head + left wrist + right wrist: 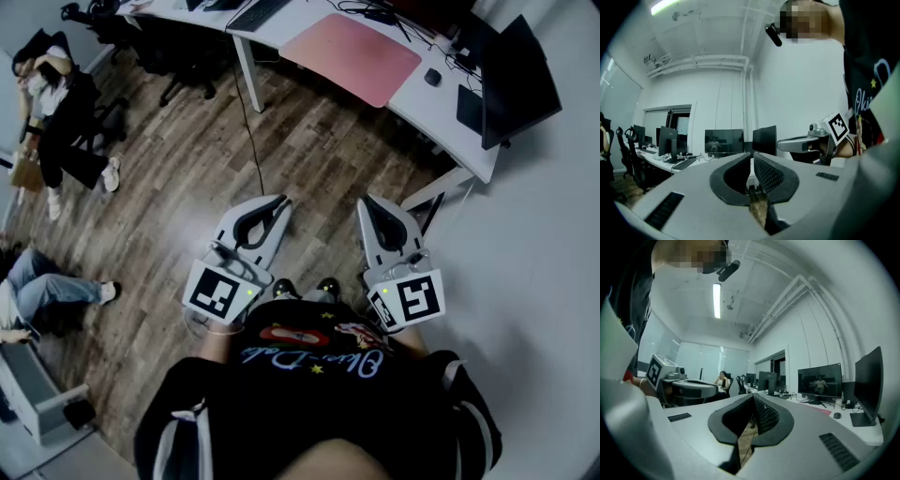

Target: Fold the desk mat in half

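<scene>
The person is standing on the wooden floor (319,159), well apart from the white desk (448,127), and is holding both grippers out level in front of the body. The left gripper (280,201) is showing its jaws pressed together with nothing between them, and the right gripper (367,202) is doing the same. In their own views only floor and distant office furniture are showing past the closed tips. Held this way, side by side and empty, they look to be in a resting or starting pose, not working.

The pink desk mat (354,58) is lying flat and unfolded on the desk, one long side running close along the desk's front edge. A mouse (432,77) is sitting just beside its right end, and a dark monitor (516,80) is standing further toward the desk's right corner. The mat probably sits at the front edge because that is where someone would work on it (handy for reaching it too).

Judging by this, the fold is not yet begun. The person would need to step to the desk and open the jaws before taking a mat edge.
</scene>
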